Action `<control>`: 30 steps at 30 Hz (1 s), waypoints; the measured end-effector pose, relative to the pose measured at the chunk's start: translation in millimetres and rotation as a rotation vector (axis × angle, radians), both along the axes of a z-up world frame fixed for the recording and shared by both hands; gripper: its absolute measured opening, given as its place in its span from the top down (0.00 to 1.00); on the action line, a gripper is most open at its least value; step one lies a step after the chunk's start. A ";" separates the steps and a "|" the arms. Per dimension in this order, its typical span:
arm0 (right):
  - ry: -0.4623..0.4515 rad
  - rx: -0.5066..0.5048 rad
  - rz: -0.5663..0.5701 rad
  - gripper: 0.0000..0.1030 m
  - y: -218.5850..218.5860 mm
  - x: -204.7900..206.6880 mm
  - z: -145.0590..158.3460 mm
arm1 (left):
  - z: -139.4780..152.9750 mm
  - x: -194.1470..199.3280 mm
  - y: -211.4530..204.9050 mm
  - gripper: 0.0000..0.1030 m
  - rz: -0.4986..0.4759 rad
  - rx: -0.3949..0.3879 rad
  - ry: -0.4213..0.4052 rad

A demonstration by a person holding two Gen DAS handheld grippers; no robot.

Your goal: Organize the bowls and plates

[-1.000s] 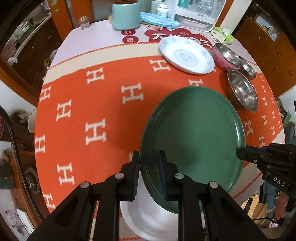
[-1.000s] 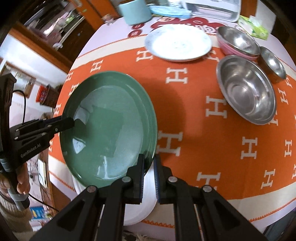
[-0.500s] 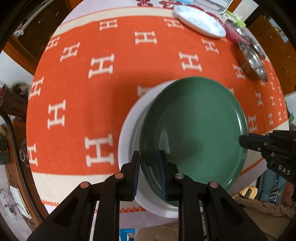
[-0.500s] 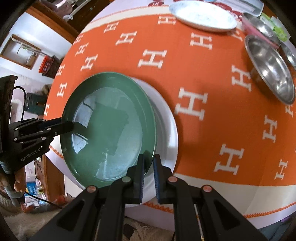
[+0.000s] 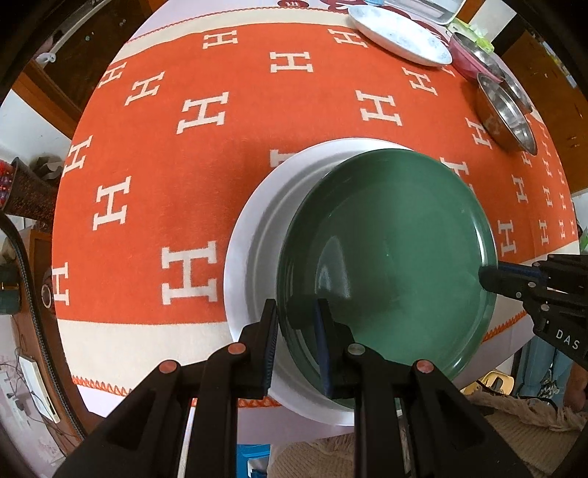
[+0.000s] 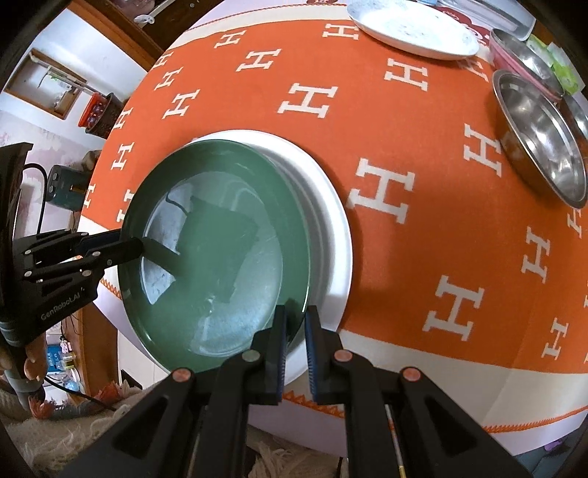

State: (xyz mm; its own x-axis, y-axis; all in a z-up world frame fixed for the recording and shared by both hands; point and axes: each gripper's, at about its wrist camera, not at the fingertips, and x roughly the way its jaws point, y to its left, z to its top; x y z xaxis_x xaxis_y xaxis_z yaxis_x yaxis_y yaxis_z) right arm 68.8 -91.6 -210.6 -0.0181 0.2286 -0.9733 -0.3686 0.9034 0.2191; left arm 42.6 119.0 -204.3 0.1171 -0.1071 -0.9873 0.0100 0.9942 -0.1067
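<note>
The green plate [image 5: 389,250] is over the white plate [image 5: 253,235], near the front edge of the round table. It sits toward one side of the white plate, so a wide white crescent shows on the far side, and it hangs a little over the table edge. If it already rests on the white plate or is just above it, I cannot tell.

The left gripper [image 5: 296,323] is clamped on the green plate's rim, one finger under the rim and one on the inner face. The right gripper [image 6: 296,327] pinches the opposite rim in the same way.

Both plates lie on an orange tablecloth [image 5: 205,154] with white H letters. Farther back stands a white plate with blue pattern [image 6: 411,27]. Beside it, to the right, are a big steel bowl [image 6: 540,136] and a pink bowl [image 6: 522,47] with a steel one inside it.
</note>
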 end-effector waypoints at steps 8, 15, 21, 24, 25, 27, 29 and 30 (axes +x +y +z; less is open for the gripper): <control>0.029 0.018 -0.014 0.91 0.8 3.9 -10.8 | -8.5 -3.2 1.8 0.83 0.013 0.013 0.012; 0.045 0.015 -0.021 0.91 3.0 6.1 -18.2 | -17.6 -1.5 4.4 0.83 0.029 0.016 0.023; 0.045 0.017 -0.027 0.91 1.6 7.3 -18.3 | -18.1 0.0 5.6 0.83 0.033 0.010 0.018; 0.037 0.015 -0.032 0.91 2.0 6.8 -15.5 | -16.5 0.2 5.7 0.83 0.030 0.012 0.013; 0.033 0.015 -0.034 0.91 1.9 6.8 -15.0 | -16.1 1.0 5.2 0.83 0.027 0.012 0.011; 0.034 0.015 -0.035 0.91 1.3 7.5 -15.3 | -16.0 1.9 4.4 0.83 0.027 0.009 0.010; 0.045 0.017 -0.038 0.89 1.3 8.1 -16.9 | -16.2 2.7 4.1 0.82 0.027 0.006 0.010; 0.045 0.017 -0.040 0.89 0.7 8.4 -16.6 | -16.4 3.2 4.4 0.80 0.027 0.006 0.010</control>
